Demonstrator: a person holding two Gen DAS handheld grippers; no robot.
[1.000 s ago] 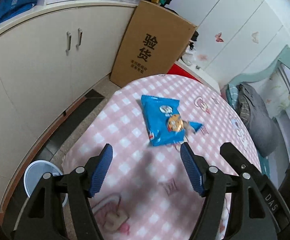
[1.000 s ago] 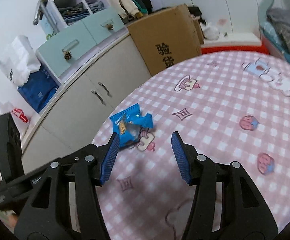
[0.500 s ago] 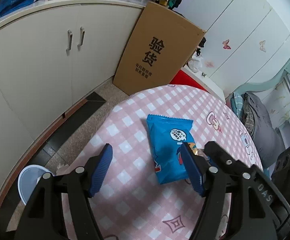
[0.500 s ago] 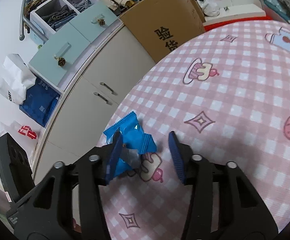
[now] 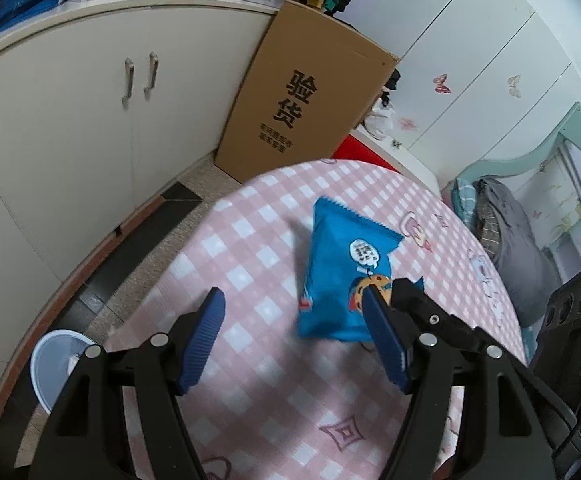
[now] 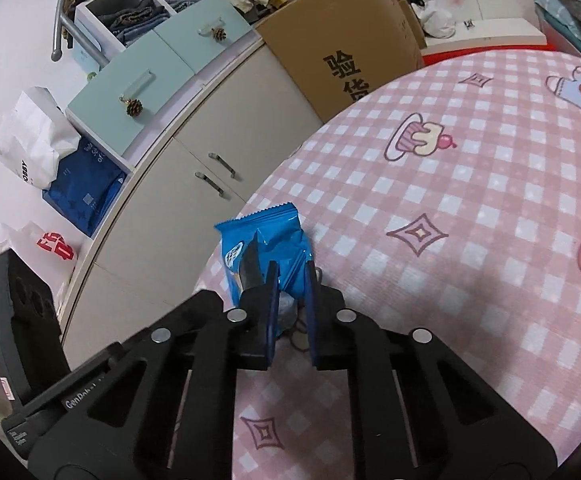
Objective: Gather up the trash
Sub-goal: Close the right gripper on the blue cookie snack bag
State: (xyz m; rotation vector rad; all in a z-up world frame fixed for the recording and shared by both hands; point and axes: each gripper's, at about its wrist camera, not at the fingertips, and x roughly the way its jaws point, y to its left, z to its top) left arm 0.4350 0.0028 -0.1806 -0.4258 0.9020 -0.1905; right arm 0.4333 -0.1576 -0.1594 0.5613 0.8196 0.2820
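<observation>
The right gripper point(image 6: 290, 312) has its jaws clenched on the near end of a blue snack wrapper point(image 6: 270, 248), which stands up off the pink checked tablecloth point(image 6: 470, 220) near the table's edge, though whether its lower corner touches the cloth is hard to tell. The left gripper point(image 5: 294, 340) hangs just beside it with jaws spread wide, holding nothing. A white bin point(image 5: 56, 364) sits on the floor below.

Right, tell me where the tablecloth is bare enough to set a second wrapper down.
Bare cloth lies to the right of the blue wrapper, across the pink checked tablecloth toward the far edge. More lies near the left gripper, which is open. It is crowded only at the table's cupboard-side edge, where the right gripper pinches the wrapper.
</observation>
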